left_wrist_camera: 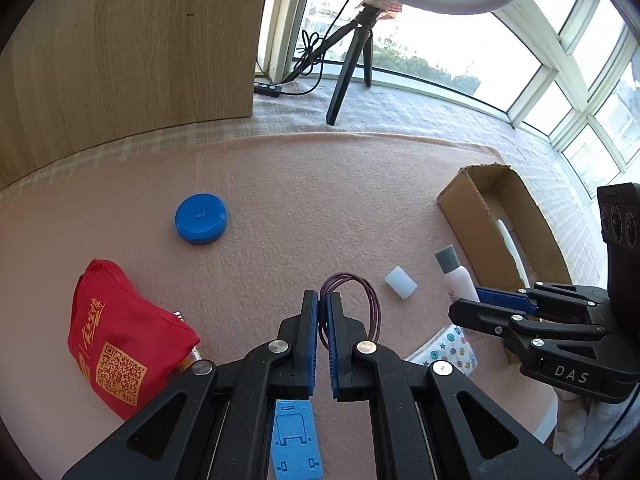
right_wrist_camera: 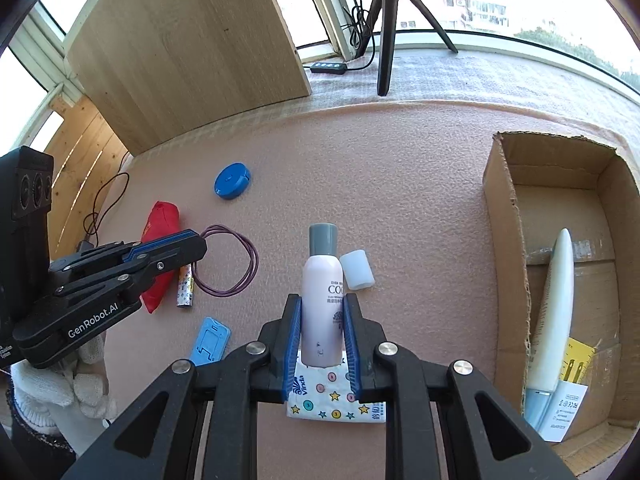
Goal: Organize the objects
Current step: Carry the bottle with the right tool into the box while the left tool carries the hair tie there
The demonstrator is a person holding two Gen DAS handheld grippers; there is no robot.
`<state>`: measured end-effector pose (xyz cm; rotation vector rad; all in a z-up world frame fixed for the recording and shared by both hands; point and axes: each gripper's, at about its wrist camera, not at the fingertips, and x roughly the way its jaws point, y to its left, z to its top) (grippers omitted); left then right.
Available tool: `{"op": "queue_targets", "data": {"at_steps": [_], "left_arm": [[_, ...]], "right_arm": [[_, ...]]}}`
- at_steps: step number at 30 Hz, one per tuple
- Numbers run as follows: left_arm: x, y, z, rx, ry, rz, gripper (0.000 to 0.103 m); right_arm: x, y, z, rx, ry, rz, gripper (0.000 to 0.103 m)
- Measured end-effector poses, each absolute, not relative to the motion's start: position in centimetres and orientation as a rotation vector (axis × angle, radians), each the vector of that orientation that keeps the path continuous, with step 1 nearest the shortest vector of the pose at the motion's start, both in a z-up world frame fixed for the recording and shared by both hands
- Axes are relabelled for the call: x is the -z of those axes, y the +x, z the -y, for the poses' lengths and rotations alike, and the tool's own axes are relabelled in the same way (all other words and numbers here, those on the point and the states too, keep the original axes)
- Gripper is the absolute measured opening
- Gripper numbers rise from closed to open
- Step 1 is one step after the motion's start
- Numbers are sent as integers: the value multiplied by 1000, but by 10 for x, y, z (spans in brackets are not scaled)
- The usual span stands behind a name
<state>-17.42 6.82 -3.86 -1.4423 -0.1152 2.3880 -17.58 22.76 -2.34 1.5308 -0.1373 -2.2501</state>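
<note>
Found left gripper (left_wrist_camera: 322, 296) nearest the lens, blue pads drawn almost together and pinching a purple loop (left_wrist_camera: 374, 300) that lay on the pink mat (left_wrist_camera: 280, 208). Found right gripper (right_wrist_camera: 323, 300) with pads pressed on both sides of a pink bottle (right_wrist_camera: 320, 328), upright, grey-capped, its base over a tissue pack (right_wrist_camera: 332, 404). Read "EVER" and "COC" on the bottle, the rest hidden by a pad; read "Vinda" on the pack, among printed stars and dots. Read "GenRobot.AI" on the left gripper's body in the right view, "DAS" on the right gripper's body in the left view. Noted gold characters, too small to read, and a gold QR code on a red pouch (left_wrist_camera: 116, 328). Saw an open box (right_wrist_camera: 504, 240) on the mat to the right of the bottle, holding a white tube (right_wrist_camera: 556, 312), a yellow card (right_wrist_camera: 578, 360) with ruler marks and a white leaflet (right_wrist_camera: 564, 408), print too small to read. Spotted a white cap (left_wrist_camera: 401, 282) just beside the bottle, a blue disc (left_wrist_camera: 201, 219) farther back, a blue stand (left_wrist_camera: 296, 440) under the left gripper, and a patterned stick (right_wrist_camera: 186, 284) beside the pouch. Glimpsed a white glove (right_wrist_camera: 60, 392) below the left gripper.
</note>
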Motion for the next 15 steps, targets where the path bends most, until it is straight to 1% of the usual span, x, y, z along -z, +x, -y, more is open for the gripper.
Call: {"op": "queue_targets", "data": {"at_steps": [6,15], "left_arm": [[24,-167,-116,-2330,-1377,94,4],[19,-153,-212,-2211,-1303,43,4]], "right_arm": [[12,-169,-288,2353,1532,211,18],[11,-154,-379,2481,1585,310,18]]}}
